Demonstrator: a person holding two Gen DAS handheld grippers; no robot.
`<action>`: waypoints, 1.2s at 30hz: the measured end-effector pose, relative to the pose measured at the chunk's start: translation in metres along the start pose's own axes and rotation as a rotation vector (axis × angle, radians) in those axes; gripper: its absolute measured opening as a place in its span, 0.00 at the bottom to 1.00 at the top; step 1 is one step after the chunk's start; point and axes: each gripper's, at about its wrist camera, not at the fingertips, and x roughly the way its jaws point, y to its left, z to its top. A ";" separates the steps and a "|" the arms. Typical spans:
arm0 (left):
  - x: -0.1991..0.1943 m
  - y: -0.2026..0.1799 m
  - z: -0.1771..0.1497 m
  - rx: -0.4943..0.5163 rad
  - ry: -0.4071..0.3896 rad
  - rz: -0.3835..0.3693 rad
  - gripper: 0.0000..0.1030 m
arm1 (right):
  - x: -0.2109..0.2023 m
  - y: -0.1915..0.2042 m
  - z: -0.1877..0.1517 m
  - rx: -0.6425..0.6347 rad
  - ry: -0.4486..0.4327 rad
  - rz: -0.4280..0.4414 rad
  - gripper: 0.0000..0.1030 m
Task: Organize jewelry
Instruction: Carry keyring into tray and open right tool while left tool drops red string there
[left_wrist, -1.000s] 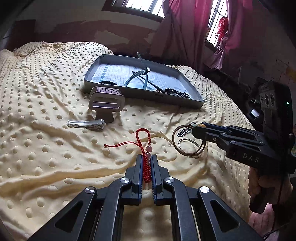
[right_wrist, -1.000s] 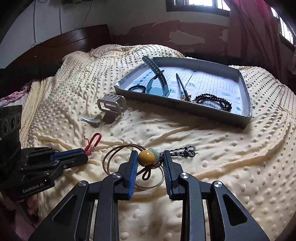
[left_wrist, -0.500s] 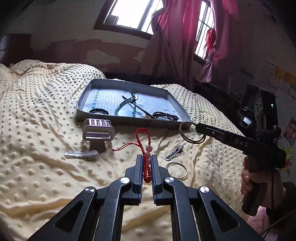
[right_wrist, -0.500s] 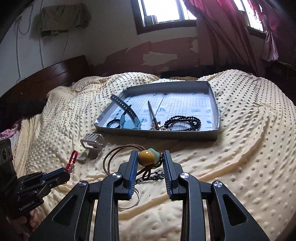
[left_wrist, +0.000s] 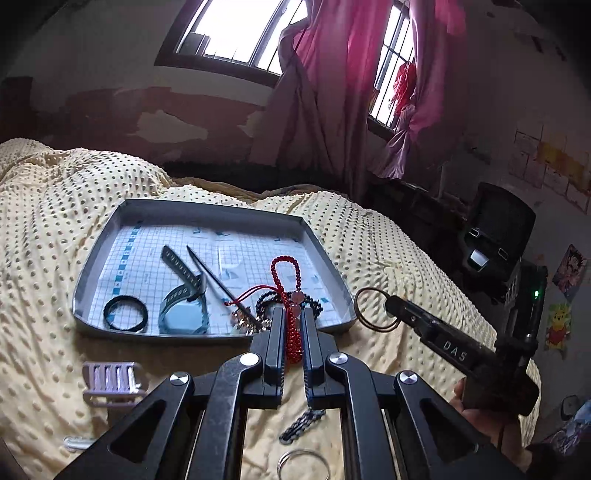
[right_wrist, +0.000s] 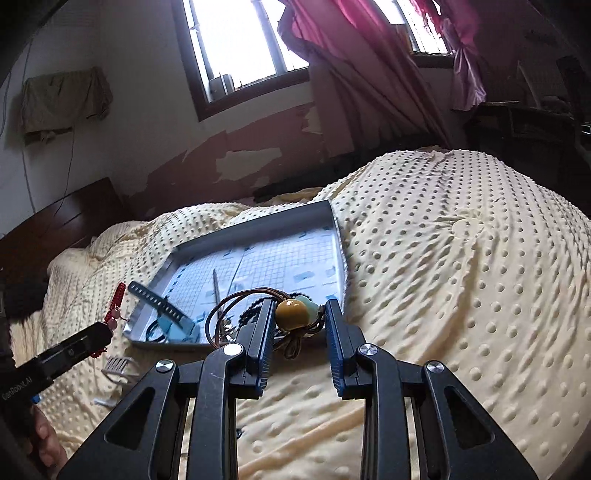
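A: What lies on the bed (left_wrist: 55, 206)?
B: A grey tray (left_wrist: 317, 247), with a watch (left_wrist: 183, 291) inside.
A: And the grippers?
B: The left gripper (left_wrist: 293, 325) pinches a red bracelet (left_wrist: 284, 280). The right gripper (right_wrist: 299, 325) holds a cord necklace (right_wrist: 236, 299) by its yellow bead (right_wrist: 291, 314), perhaps above the tray's near edge.

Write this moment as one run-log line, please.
left gripper: shut on red bead bracelet | right gripper: shut on brown cord necklace | both raised near grey tray

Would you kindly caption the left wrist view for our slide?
Left gripper carries a red beaded bracelet toward the grey tray; right gripper brings a brown cord loop.
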 end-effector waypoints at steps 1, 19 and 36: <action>0.009 -0.001 0.007 -0.006 0.005 -0.006 0.08 | 0.005 -0.002 0.003 0.013 -0.006 -0.003 0.23; 0.124 0.022 0.022 -0.101 0.174 0.096 0.08 | 0.086 -0.019 0.012 0.013 0.083 -0.029 0.23; 0.139 0.032 0.010 -0.155 0.271 0.134 0.08 | 0.096 -0.022 0.010 0.003 0.108 -0.015 0.25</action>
